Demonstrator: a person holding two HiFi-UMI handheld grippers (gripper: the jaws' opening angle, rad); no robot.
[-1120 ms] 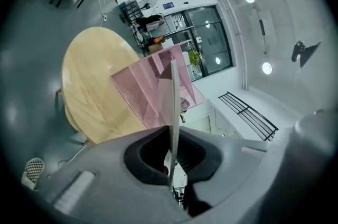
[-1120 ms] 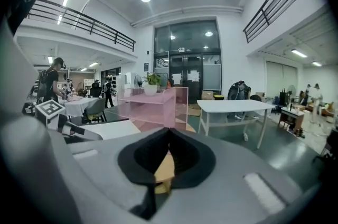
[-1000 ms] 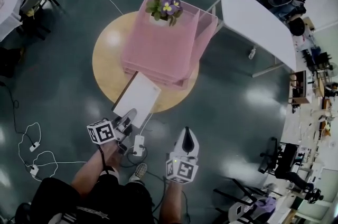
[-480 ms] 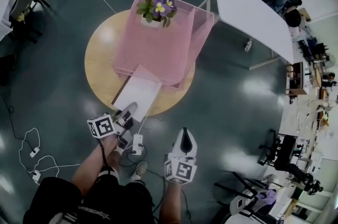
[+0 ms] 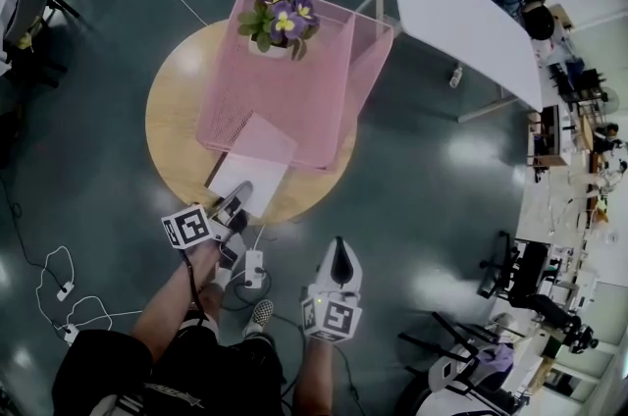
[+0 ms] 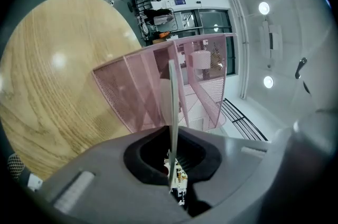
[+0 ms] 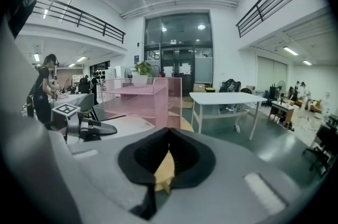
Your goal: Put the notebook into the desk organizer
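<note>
Since a second ago the notebook [image 5: 238, 182] has slid further under the top tier of the pink mesh organizer [image 5: 369, 61]. Then nearly its whole white cover lay bare; now only the near part shows, and the rest is seen dimly through the mesh. The left gripper [image 5: 238, 200] has followed it in toward the table's near edge, while the right gripper [image 5: 340, 249] has barely shifted.

The left gripper is clamped on the notebook's near edge. Its own view shows the thin book edge-on, pinched between the pads and running straight ahead into the organizer's open front. Holding it by the trailing edge looks deliberate: the leading edge enters the slot first and the jaws stay outside the mesh. Seen from above, the notebook lies roughly flat over the near edge of the round wooden table [image 5: 169, 125], part in and part out, so the insertion seems about half done. Which tier it is entering cannot be told.

The organizer stands across the middle of the table and reaches toward the far edge, with its open side facing the person. A flower pot [image 5: 277, 22] stands at the far left corner of its top, well apart from the slot. The right gripper hangs off the table on the person's side, jaws together with nothing between them, apparently just kept out of the way.
</note>
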